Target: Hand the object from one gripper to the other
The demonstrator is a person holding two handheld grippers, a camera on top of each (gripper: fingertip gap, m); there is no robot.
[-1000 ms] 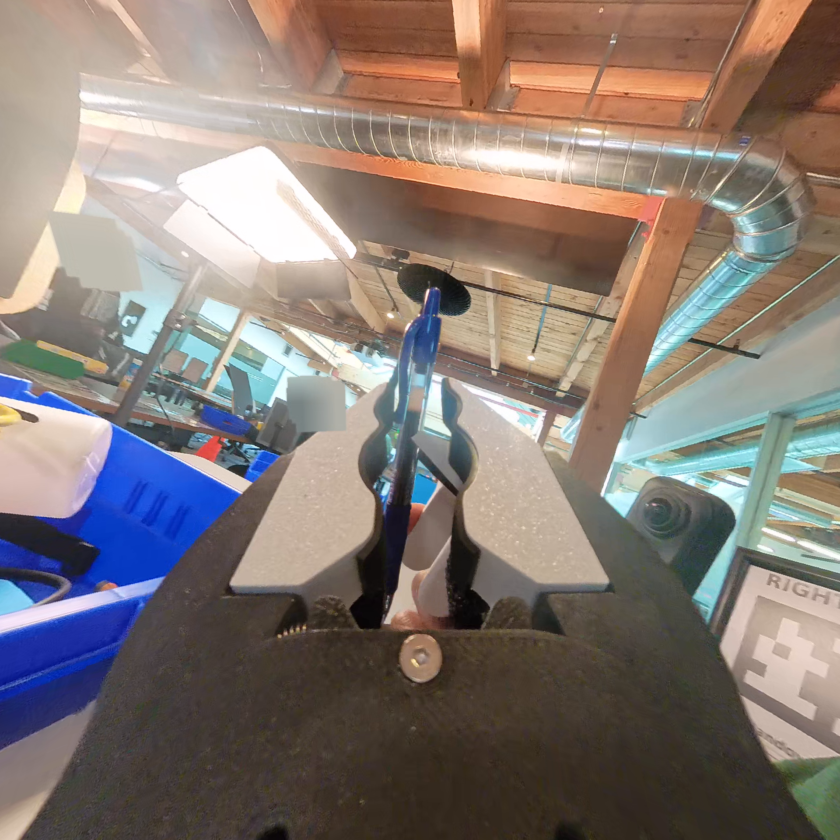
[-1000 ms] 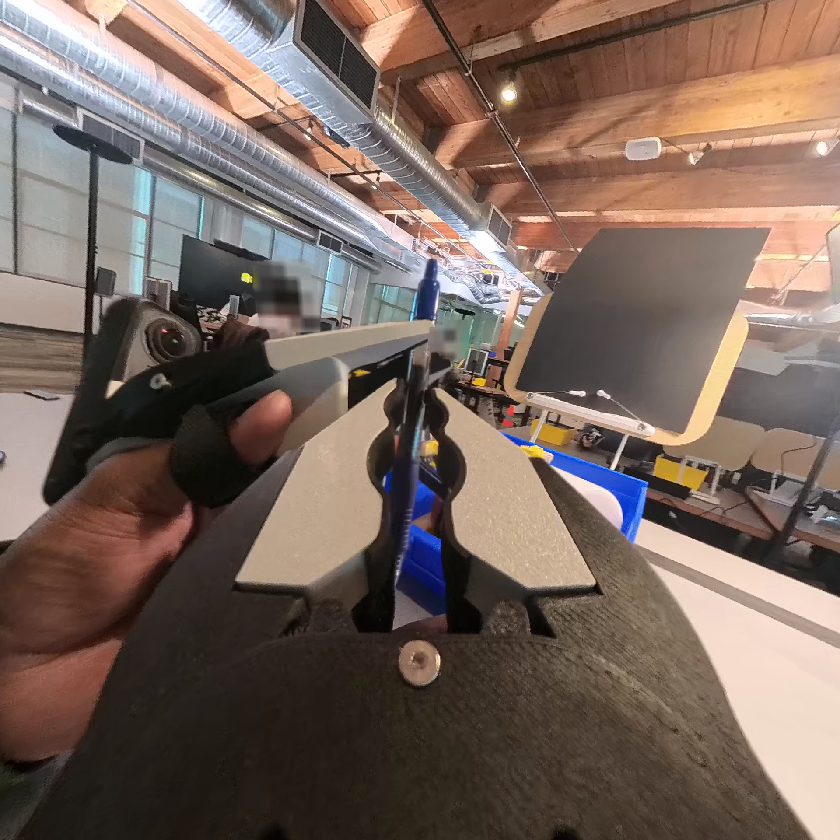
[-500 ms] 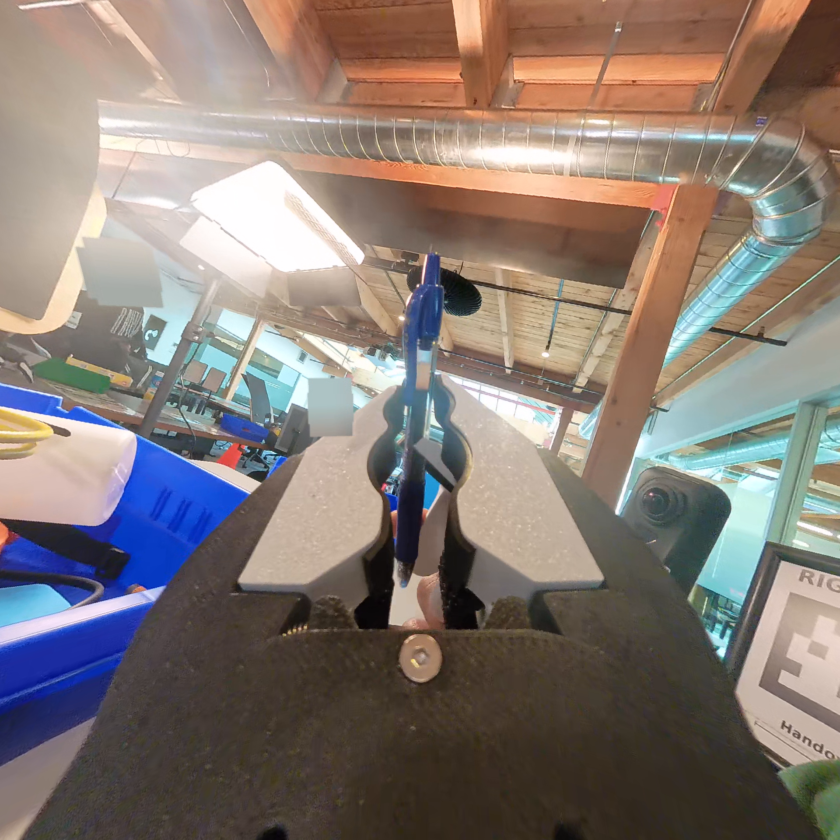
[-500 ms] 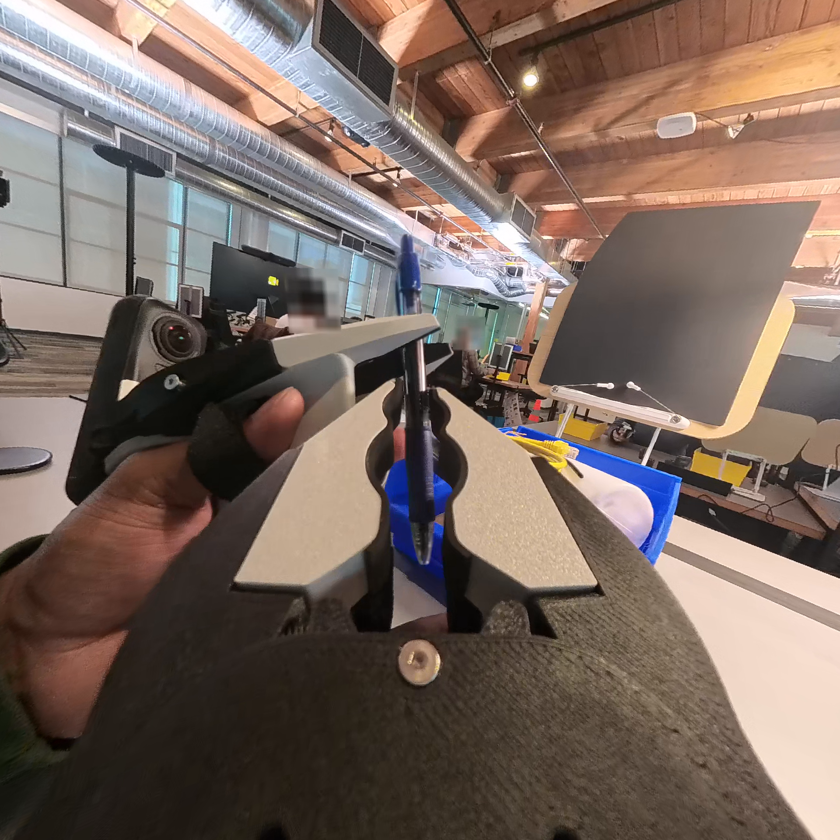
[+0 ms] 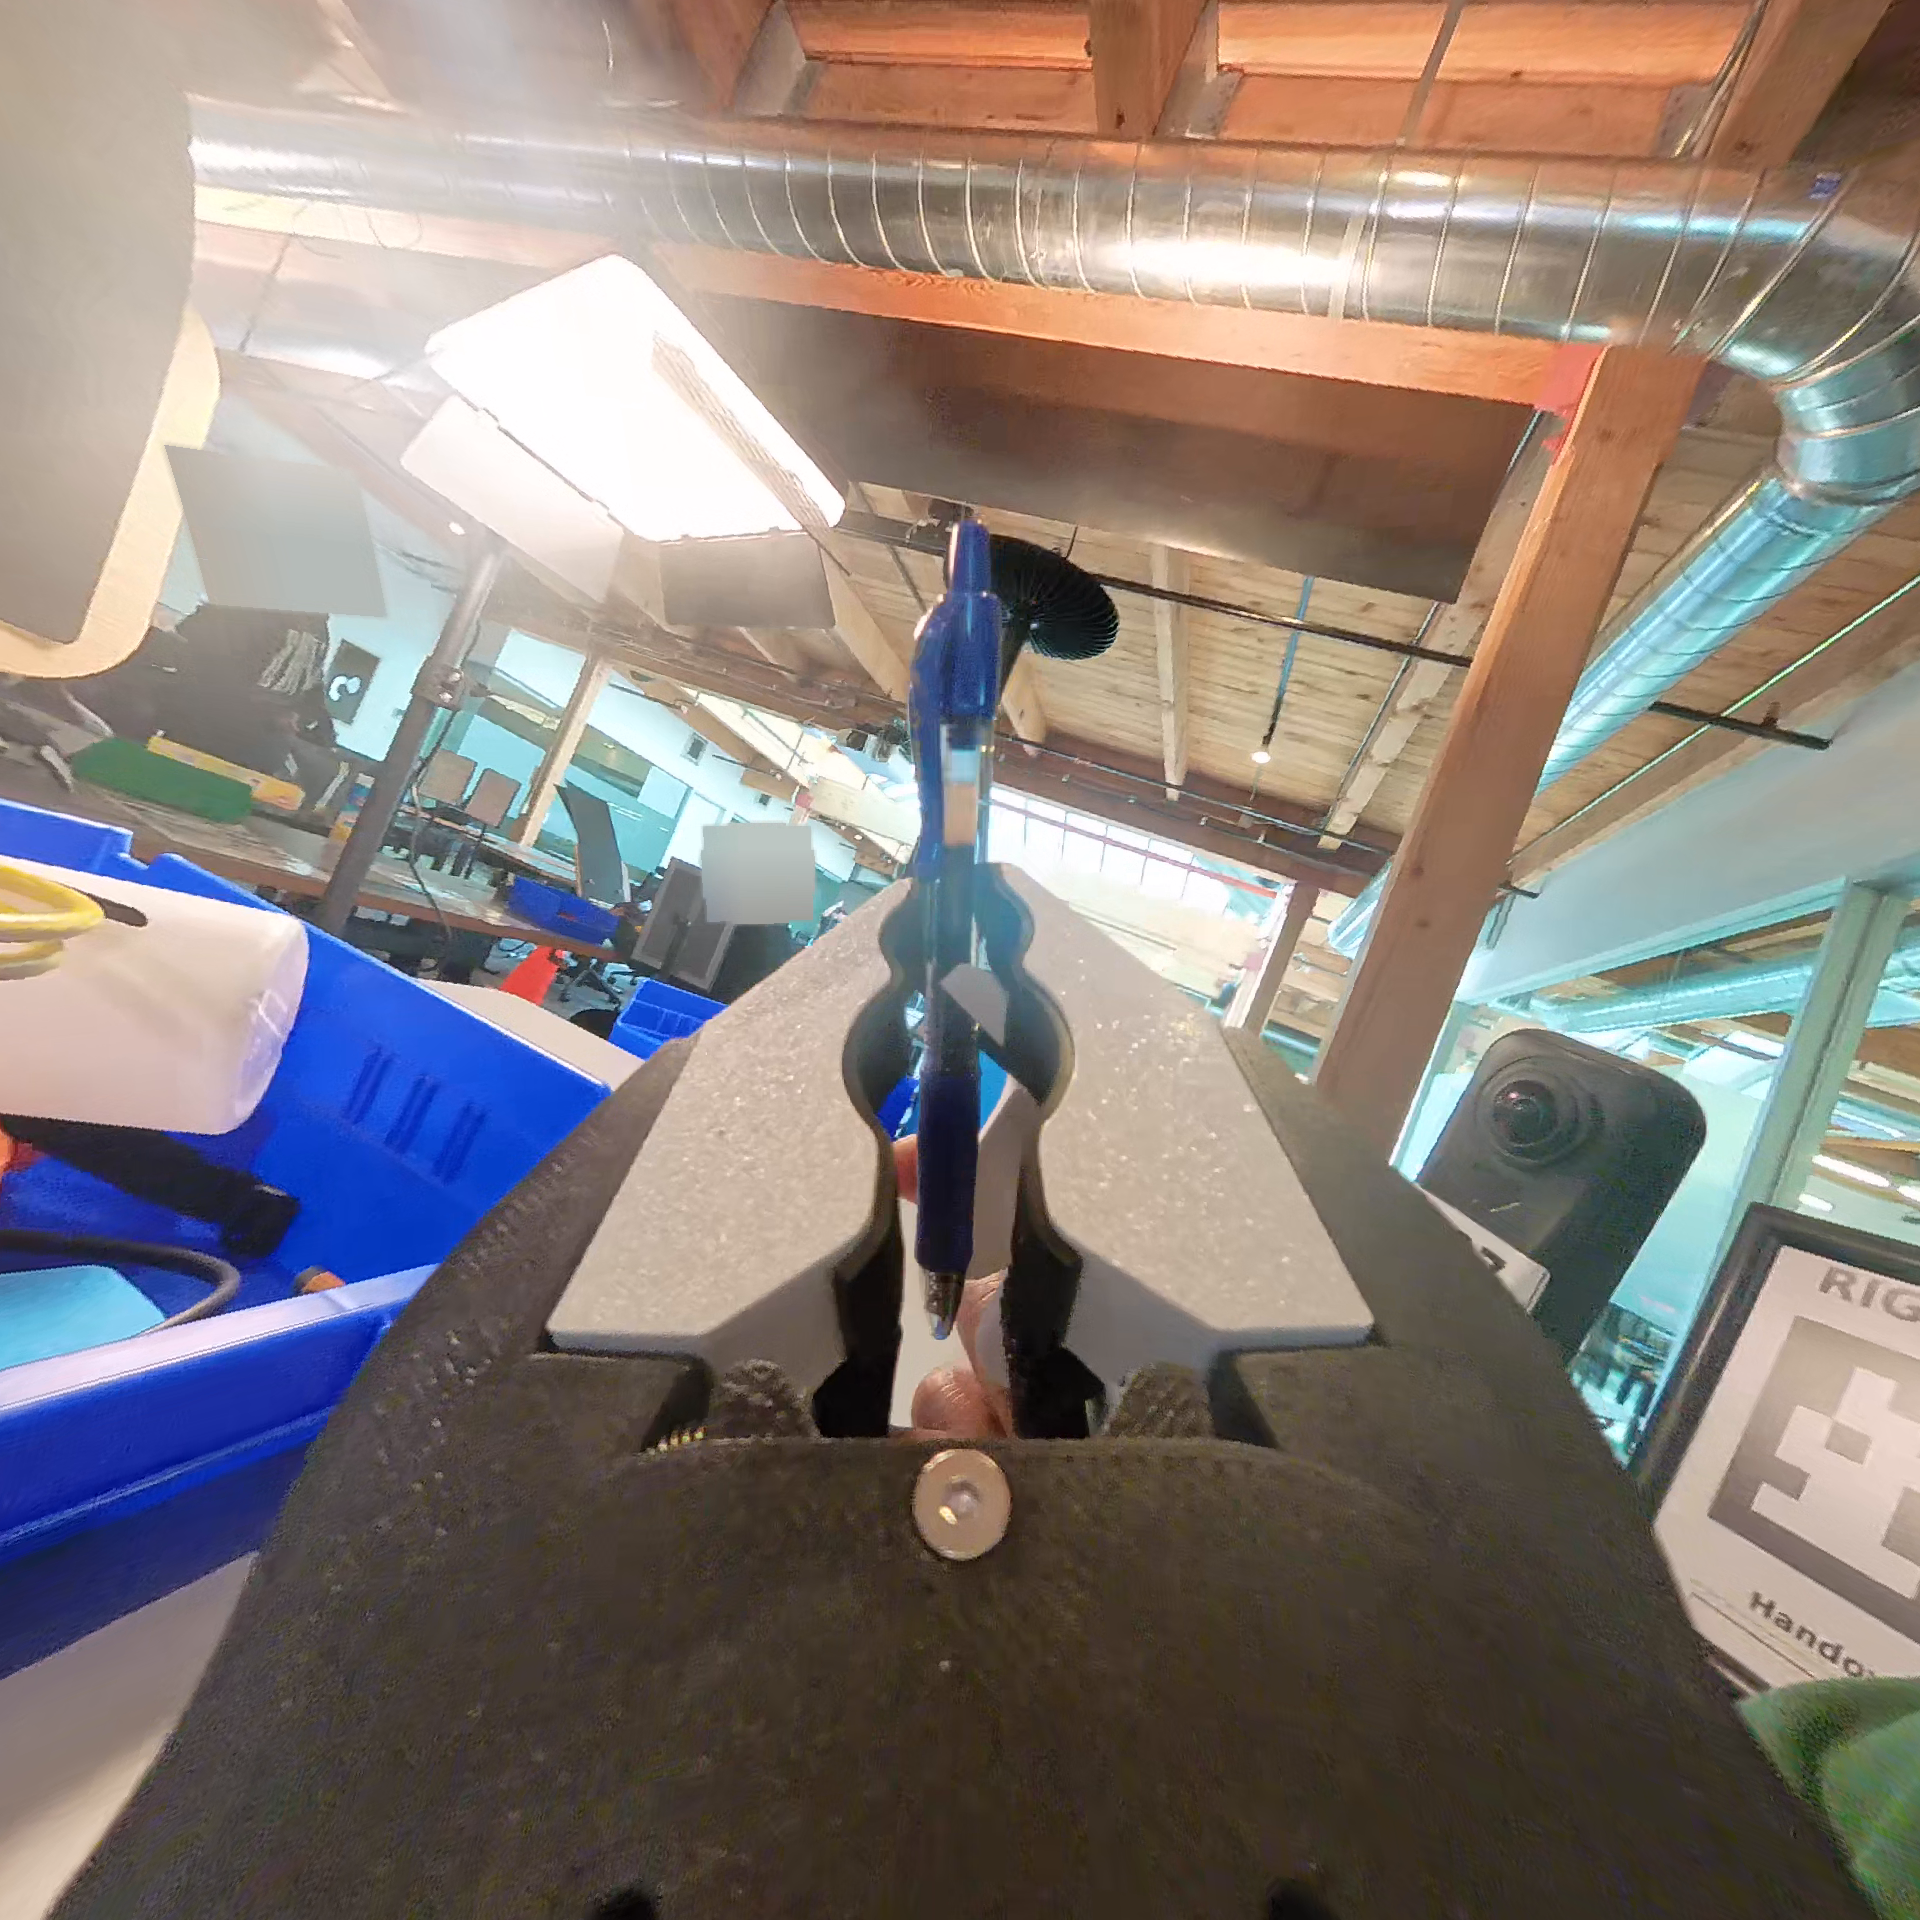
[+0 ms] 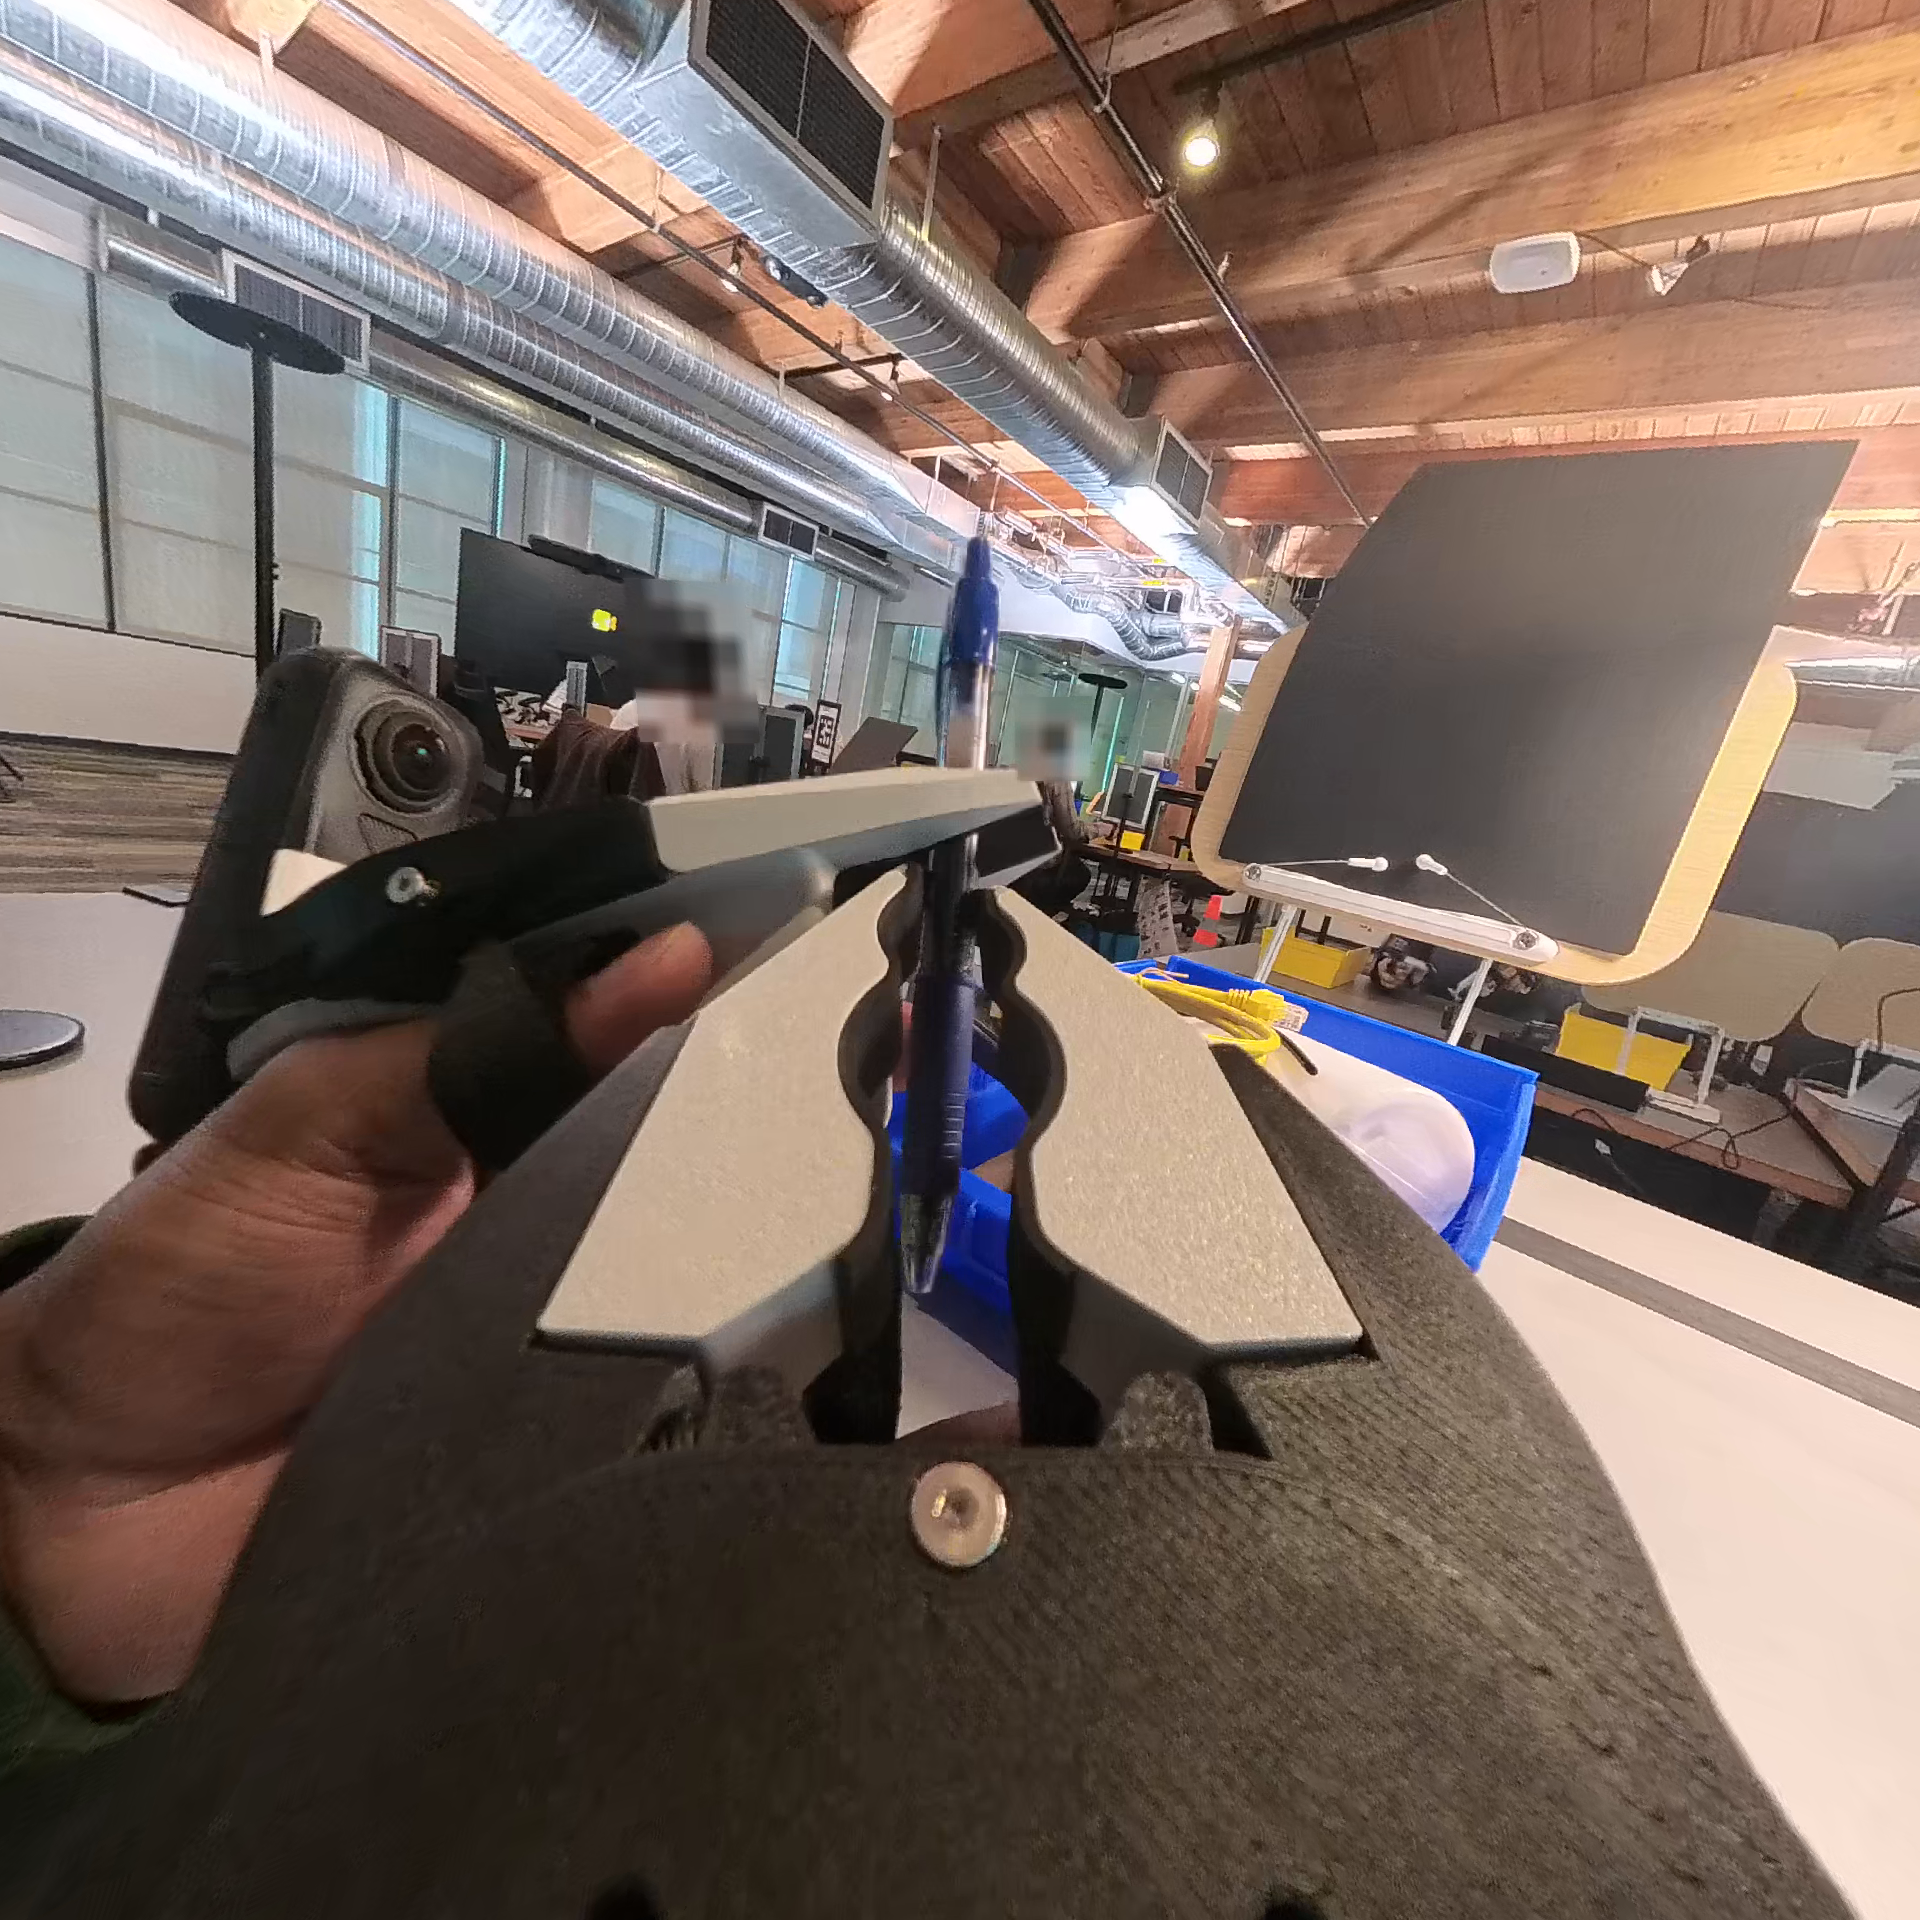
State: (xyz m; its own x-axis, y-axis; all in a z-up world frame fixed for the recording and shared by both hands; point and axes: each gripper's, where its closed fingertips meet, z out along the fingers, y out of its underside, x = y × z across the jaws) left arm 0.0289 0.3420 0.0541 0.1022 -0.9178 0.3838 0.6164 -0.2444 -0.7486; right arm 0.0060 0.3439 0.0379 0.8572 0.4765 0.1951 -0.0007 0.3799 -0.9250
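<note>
A blue pen (image 5: 961, 665) stands upright, tip down, crossing both grippers at their fingertips. My left gripper (image 5: 951, 883) is shut on its barrel. In the right wrist view the left gripper (image 6: 987, 821) reaches in level from the left, held by a person's hand (image 6: 260, 1247). My right gripper (image 6: 951, 888) is also closed on the pen (image 6: 966, 665), just below the left one's fingers. One right finger (image 5: 971, 1003) shows behind the pen in the left wrist view. The pen's tip hangs in the gap between the fingers.
A blue bin (image 6: 1475, 1101) with a yellow cable (image 6: 1226, 1013) and a white container (image 5: 135, 1029) sits on the white table (image 6: 1714, 1507) behind the grippers. A black panel on a stand (image 6: 1507, 707) is at the right. The right gripper's camera (image 5: 1558, 1143) is close by. Both grippers' tips are close together, under 4 cm apart.
The left gripper's fingers have closed onto the pen. The pen has straightened upright and risen, so its tip now shows between the fingers. Both grippers stay together.
</note>
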